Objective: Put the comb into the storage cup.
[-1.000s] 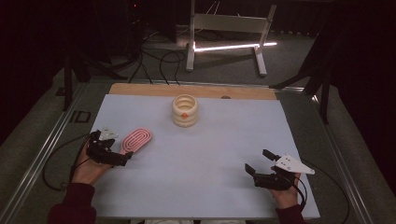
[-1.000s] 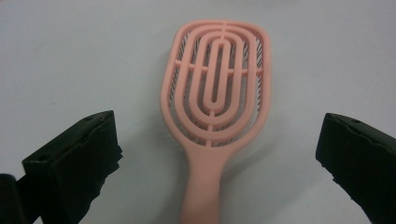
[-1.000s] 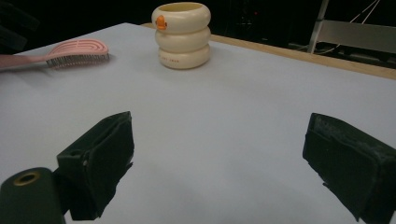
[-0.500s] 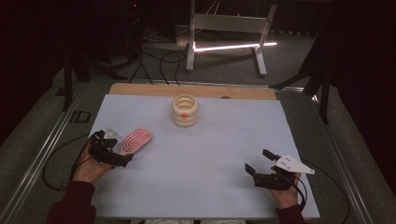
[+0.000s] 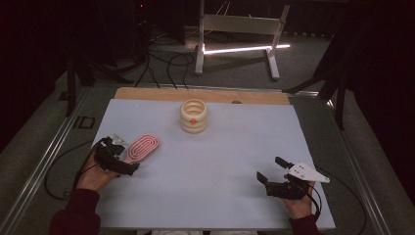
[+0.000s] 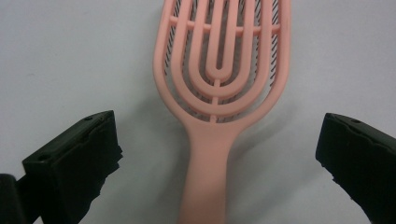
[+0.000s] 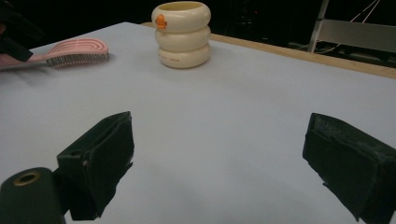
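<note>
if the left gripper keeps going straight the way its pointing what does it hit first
Most likely the pink hairbrush. The left gripper has its open jaws standing either side of the brush's handle, not touching it, so going straight on would run along the handle toward the head.

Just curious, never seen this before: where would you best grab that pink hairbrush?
Probably by the narrow handle of the pink hairbrush, coming from its handle end. It lies flat, bristles down, and the left gripper already has its open jaws on either side of that handle.
</note>
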`<state>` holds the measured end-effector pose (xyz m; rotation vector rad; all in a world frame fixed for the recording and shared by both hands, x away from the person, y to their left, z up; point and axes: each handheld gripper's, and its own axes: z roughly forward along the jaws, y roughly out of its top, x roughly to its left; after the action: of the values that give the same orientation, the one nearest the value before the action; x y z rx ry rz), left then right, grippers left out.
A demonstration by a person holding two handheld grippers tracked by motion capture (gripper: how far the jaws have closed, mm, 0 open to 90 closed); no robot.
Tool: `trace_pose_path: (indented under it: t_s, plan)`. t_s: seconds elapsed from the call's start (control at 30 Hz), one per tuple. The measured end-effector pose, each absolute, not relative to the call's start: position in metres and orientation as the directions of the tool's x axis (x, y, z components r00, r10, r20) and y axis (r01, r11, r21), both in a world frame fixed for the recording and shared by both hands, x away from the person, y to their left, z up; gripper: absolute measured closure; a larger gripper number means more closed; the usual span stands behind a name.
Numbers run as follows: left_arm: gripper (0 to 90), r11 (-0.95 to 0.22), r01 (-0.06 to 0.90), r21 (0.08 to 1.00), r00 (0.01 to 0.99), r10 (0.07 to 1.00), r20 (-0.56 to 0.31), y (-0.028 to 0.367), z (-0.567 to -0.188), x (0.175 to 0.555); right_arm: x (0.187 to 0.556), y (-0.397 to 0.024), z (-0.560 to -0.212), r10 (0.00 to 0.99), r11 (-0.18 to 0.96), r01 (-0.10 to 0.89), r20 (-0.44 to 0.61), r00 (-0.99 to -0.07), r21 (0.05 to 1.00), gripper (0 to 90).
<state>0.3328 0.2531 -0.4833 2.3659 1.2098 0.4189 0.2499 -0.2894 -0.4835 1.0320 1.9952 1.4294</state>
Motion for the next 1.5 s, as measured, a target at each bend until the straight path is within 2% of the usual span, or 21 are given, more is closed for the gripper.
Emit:
trace_pose_path:
  t_s: [0.67,0.73,1.03,1.2,1.33,1.43,1.47,1.5]
  plan:
    - [0.2,-0.547,0.716,0.434,0.585,0.809,0.055,0.251,-0.491,0.34,0.251,-0.288,-0.484,0.796,0.175,0.304,0.048,-0.604,0.936,8.8]
    - [0.2,-0.553,0.734,0.395,0.582,0.811,0.053,0.251,-0.493,0.343,0.251,-0.288,-0.485,0.796,0.176,0.306,0.048,-0.603,0.936,8.8]
    - [3.2,-0.547,0.755,0.362,0.57,0.82,0.05,0.253,-0.491,0.347,0.251,-0.288,-0.485,0.795,0.184,0.308,0.043,-0.605,0.934,8.8]
    - [14.2,-0.56,0.754,0.343,0.569,0.818,0.086,0.25,-0.492,0.346,0.251,-0.288,-0.485,0.796,0.185,0.311,0.044,-0.604,0.932,8.8]
    - [32.0,-0.568,0.749,0.341,0.569,0.815,0.107,0.248,-0.491,0.346,0.251,-0.288,-0.486,0.795,0.186,0.311,0.043,-0.605,0.932,8.8]
    - [44.2,-0.573,0.747,0.337,0.581,0.809,0.09,0.249,-0.49,0.347,0.252,-0.288,-0.486,0.797,0.189,0.313,0.041,-0.603,0.931,8.8]
    - [44.2,-0.573,0.75,0.331,0.579,0.81,0.091,0.248,-0.491,0.348,0.252,-0.288,-0.486,0.797,0.189,0.313,0.041,-0.603,0.931,8.8]
    - [49.8,-0.571,0.754,0.324,0.576,0.812,0.091,0.248,-0.491,0.348,0.252,-0.288,-0.486,0.798,0.189,0.317,0.043,-0.601,0.93,8.8]
